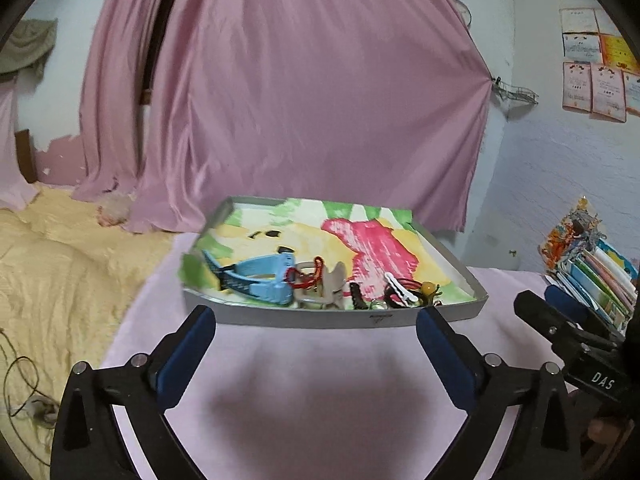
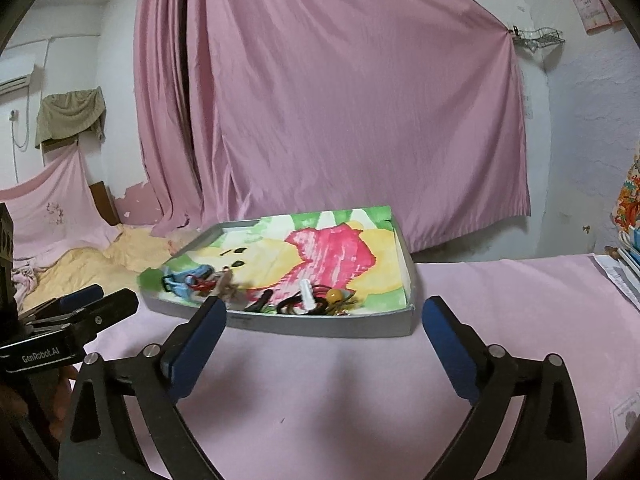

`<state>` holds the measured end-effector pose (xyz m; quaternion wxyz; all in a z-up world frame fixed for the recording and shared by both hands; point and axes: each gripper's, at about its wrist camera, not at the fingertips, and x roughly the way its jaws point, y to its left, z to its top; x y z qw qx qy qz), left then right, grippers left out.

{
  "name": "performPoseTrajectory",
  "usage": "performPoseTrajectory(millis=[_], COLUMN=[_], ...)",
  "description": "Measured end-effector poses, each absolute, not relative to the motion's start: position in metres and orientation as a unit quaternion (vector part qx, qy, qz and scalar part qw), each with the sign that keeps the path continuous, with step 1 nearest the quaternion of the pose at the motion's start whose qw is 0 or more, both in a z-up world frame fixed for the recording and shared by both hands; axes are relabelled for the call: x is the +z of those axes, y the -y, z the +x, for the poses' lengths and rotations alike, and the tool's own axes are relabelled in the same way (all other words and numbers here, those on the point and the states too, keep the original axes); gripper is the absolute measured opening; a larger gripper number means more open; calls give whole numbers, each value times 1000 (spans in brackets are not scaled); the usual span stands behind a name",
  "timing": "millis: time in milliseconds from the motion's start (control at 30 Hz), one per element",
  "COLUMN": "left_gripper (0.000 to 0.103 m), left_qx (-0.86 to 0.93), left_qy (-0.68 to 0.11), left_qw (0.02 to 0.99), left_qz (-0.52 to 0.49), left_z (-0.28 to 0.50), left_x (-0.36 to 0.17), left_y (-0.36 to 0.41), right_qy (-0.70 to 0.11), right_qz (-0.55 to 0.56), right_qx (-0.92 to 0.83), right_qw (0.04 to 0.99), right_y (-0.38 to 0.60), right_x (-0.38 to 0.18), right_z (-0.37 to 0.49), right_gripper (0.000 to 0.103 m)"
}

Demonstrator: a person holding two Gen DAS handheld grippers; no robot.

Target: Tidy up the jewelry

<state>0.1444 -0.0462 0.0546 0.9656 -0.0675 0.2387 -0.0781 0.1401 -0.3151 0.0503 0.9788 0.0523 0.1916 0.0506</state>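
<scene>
A shallow grey box [image 1: 304,316] [image 2: 320,326] lined with a colourful drawing rests on the pink-covered table. Along its near edge lie a light blue watch [image 1: 264,280] [image 2: 188,278], a red cord [image 1: 310,276], a beige hair claw [image 1: 334,286] [image 2: 226,286], a white clip [image 1: 400,290] [image 2: 307,294], black hair ties and a yellow bead [image 1: 429,289] [image 2: 335,294]. My left gripper [image 1: 316,334] hovers open just in front of the box with nothing between its fingers. My right gripper [image 2: 324,328] is open too, its fingers framing the box's near right part.
A pink curtain [image 1: 304,92] hangs behind the table. A bed with a yellow blanket [image 1: 52,264] lies to the left. Books and papers [image 1: 596,276] are stacked at the table's right edge. The right gripper [image 1: 560,320] appears at the right of the left wrist view.
</scene>
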Motion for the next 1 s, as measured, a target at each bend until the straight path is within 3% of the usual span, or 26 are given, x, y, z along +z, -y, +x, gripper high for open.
performPoseTrajectory(millis=[1000], left_gripper=[102], left_qx=[-22], left_qy=[-170], left_qw=[984], left_qz=[-40], left_z=[1], left_x=[39], left_y=[16], right_qy=[-115], right_qz=[40], right_qx=[57], right_qw=[991], right_y=[295], right_x=[39], right_z=[-2], right_gripper=[101])
